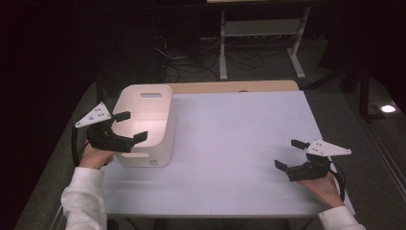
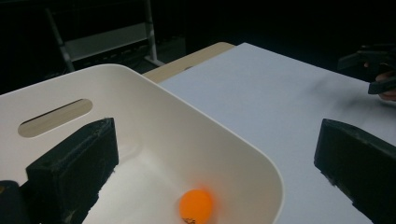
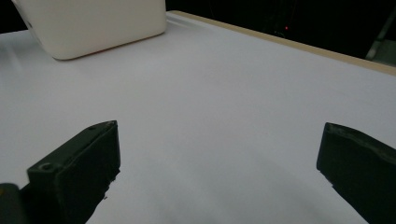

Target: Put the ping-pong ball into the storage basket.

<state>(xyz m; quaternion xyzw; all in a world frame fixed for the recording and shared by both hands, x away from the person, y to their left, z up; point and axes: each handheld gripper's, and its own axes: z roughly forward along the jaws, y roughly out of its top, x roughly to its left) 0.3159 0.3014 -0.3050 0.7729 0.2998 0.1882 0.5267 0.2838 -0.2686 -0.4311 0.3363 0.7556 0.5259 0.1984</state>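
Note:
A white plastic bin [image 1: 160,143] with handle slots stands at the table's left side. Inside it an orange ball [image 2: 196,206] lies on the bin floor [image 2: 135,191], blurred at its edges. My left gripper [image 1: 129,127] hangs open over the bin's near-left rim, nothing between its jaws. My right gripper [image 1: 290,154] rests open low over the table near the right front edge, empty. In the right gripper view the bin [image 3: 93,25] stands far off at the upper left. The right gripper [image 2: 373,70] also appears across the table in the left gripper view.
The white table top [image 1: 234,143] has a wooden strip [image 1: 230,86] along its far edge. Beyond it stand a white metal frame [image 1: 261,43] and loose cables on a dark floor.

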